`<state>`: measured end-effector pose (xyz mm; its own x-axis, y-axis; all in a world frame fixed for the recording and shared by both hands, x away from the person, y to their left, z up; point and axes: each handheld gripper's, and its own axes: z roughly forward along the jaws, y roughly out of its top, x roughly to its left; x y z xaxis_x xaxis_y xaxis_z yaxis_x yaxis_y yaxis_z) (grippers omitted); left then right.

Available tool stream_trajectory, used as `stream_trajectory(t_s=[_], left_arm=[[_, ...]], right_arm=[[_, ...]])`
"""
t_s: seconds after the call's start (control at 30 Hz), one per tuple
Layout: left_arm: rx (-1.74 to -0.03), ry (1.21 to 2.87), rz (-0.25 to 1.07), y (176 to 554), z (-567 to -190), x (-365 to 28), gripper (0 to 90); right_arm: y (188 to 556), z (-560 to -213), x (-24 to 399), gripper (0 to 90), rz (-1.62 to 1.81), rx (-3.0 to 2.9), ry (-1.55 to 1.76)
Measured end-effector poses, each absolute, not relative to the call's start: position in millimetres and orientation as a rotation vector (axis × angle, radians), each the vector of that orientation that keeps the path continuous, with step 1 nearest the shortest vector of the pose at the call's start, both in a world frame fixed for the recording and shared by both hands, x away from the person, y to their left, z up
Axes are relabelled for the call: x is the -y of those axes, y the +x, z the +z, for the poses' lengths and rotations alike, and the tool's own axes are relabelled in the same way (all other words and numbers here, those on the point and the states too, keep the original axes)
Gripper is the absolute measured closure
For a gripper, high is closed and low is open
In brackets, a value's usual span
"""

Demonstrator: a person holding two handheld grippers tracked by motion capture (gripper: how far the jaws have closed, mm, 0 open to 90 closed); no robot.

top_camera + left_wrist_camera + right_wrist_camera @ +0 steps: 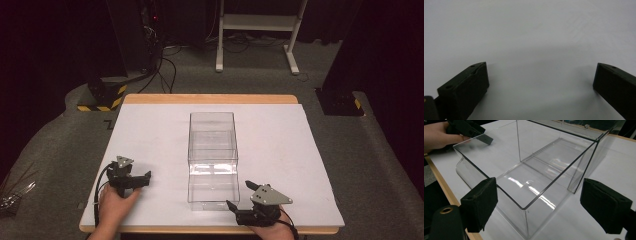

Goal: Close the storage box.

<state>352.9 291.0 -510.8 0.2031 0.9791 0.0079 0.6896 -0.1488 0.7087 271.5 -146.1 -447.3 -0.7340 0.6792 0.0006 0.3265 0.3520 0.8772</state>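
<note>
Approaching clear box [212,160] | right hand-held gripper [239,196] wide open, empty, near corner; left hand-held gripper [141,178] open, empty | square jaws to wall first.

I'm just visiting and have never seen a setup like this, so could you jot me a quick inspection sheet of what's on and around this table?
Surface: white tabletop with a wooden edge, bare around the box.
Job's things: clear plastic box, open-topped and empty, at the table's middle.
Clutter: nothing seen on the table.
Grippers: left gripper open, on the table left of the box; right gripper open, beside the box's near right corner, not touching it.
Cables: a black cable trails from the left gripper; more cables lie on the floor behind.
Surroundings: grey carpet, a white stand, dark curtains.
</note>
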Motion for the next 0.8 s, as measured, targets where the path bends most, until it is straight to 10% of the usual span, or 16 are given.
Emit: stream_trajectory(t_s=[0.8], left_arm=[[-1.548,1.908,0.652,353,-511,-291,0.5]], right_arm=[[271,-457,141,16.6,1.286,-2.271,0.876]])
